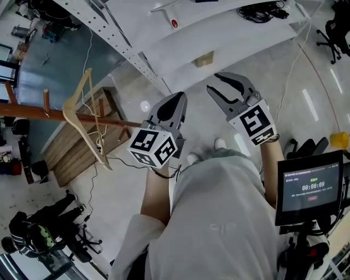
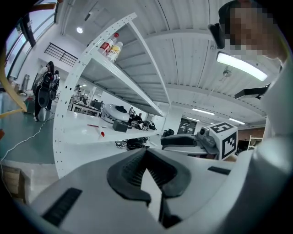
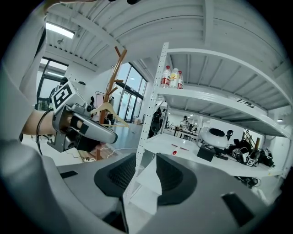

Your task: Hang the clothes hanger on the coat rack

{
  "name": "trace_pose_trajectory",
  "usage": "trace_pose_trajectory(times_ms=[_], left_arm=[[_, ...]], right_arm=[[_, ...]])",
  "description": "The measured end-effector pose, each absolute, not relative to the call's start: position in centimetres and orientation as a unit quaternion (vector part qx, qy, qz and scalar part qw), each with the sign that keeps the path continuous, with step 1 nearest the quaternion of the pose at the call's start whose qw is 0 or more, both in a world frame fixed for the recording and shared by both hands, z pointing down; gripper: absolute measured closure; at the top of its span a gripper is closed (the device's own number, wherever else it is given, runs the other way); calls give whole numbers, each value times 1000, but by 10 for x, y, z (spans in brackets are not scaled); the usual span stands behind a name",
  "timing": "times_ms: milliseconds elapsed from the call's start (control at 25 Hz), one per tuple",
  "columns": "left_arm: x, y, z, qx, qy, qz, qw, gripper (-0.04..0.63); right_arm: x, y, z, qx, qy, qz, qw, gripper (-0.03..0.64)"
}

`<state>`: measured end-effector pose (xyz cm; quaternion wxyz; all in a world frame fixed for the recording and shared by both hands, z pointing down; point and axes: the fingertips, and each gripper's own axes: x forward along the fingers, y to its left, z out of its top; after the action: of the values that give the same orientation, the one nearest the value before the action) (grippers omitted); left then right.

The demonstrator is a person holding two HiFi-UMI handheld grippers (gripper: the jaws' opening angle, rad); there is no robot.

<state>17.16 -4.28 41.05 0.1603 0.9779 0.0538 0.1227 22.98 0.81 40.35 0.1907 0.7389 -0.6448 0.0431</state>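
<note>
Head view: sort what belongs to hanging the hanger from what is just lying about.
Job: wooden hanger, hung on the coat rack; left gripper, jaws shut, empty; right gripper, jaws open, empty.
Lying about: white shelving, bottles, timer screen, black cables, wooden platform.

Head view steeply downward, gripper views looking outward (all three share the white shelving (image 1: 229, 30)).
</note>
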Motion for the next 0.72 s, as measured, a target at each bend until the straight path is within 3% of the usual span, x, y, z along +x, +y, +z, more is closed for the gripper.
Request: trace_pose_trajectory(times_ms=[80, 720], left_arm=[[174, -41, 412, 978, 57, 126, 159, 594], [175, -43, 411, 976, 64, 123, 166, 594]], right_arm=[[234, 12, 405, 744, -637, 44, 197, 502], [236, 10, 405, 744, -636, 44, 202, 502]])
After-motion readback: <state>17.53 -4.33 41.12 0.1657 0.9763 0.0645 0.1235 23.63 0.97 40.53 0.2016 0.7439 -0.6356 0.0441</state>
